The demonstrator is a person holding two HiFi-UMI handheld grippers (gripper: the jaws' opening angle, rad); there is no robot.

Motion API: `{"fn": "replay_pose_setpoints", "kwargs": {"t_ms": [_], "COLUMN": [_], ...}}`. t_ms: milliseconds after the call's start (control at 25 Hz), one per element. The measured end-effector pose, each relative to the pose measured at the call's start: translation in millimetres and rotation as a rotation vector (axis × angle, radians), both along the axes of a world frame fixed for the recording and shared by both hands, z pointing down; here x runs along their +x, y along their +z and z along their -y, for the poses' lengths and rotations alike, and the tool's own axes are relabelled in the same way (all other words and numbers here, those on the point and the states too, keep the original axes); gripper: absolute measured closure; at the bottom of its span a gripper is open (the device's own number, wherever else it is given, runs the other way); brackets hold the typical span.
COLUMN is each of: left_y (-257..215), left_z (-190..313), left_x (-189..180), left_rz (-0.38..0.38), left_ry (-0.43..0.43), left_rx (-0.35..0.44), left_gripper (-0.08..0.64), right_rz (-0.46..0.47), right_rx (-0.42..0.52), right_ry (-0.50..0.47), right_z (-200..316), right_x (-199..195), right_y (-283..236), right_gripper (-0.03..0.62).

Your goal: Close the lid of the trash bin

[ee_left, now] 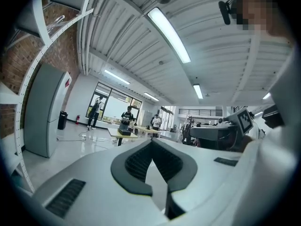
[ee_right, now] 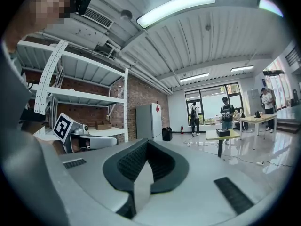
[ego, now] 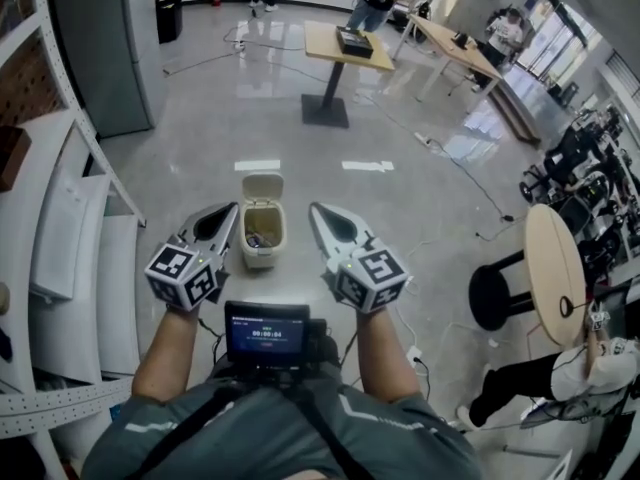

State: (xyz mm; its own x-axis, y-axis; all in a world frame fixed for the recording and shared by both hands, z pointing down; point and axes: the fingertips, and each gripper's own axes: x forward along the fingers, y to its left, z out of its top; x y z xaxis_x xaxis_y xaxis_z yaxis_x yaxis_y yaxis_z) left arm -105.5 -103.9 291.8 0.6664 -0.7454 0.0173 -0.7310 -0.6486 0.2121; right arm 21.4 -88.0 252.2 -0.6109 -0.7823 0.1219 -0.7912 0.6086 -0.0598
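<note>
Grey glossy floor (ego: 400, 218) carries the cream trash bin (ego: 262, 240) out in its open middle. Its lid (ego: 262, 187) stands raised at the far rim. Left gripper (ego: 231, 210) and right gripper (ego: 316, 210) hover either side, both clenched on nothing and touching nothing. Closing looks unstarted; the lid needs pushing down.

A polished grey floor (ego: 400, 208) mirrors the ceiling lights around a smooth cream plastic trash bin (ego: 262, 254) and its matching lid (ego: 262, 186). The left gripper (ego: 233, 208) and right gripper (ego: 313, 209) have matt white plastic shells, with dark ribbed pads (ee_left: 136, 164) inside. A rough red brick wall (ee_right: 141, 91) backs white-painted metal shelving (ee_right: 75, 97).
</note>
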Motion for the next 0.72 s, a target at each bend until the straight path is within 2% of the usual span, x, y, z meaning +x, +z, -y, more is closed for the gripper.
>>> {"fn": "replay_pose_setpoints", "kwargs": {"t_ms": [280, 480, 720], "left_y": [8.3, 2.2, 5.1], "left_z": [56.6, 113.4, 171.7], "left_x": [1.6, -2.2, 18.5], "left_rz": [0.026, 0.047, 0.063], "left_ry": [-0.028, -0.075, -0.119], "left_rx": [-0.017, -0.007, -0.036], "left_gripper": [0.568, 0.568, 0.568], "right_rz": [0.026, 0.045, 0.059], "right_rx": [0.003, 0.005, -0.003], "right_ry": [-0.004, -0.049, -0.082], "right_z": [63.0, 123.2, 189.4], "right_x": [7.9, 5.5, 29.1], "right_y": [5.0, 5.7, 7.4], "right_gripper": [0.583, 0.582, 0.583]}}
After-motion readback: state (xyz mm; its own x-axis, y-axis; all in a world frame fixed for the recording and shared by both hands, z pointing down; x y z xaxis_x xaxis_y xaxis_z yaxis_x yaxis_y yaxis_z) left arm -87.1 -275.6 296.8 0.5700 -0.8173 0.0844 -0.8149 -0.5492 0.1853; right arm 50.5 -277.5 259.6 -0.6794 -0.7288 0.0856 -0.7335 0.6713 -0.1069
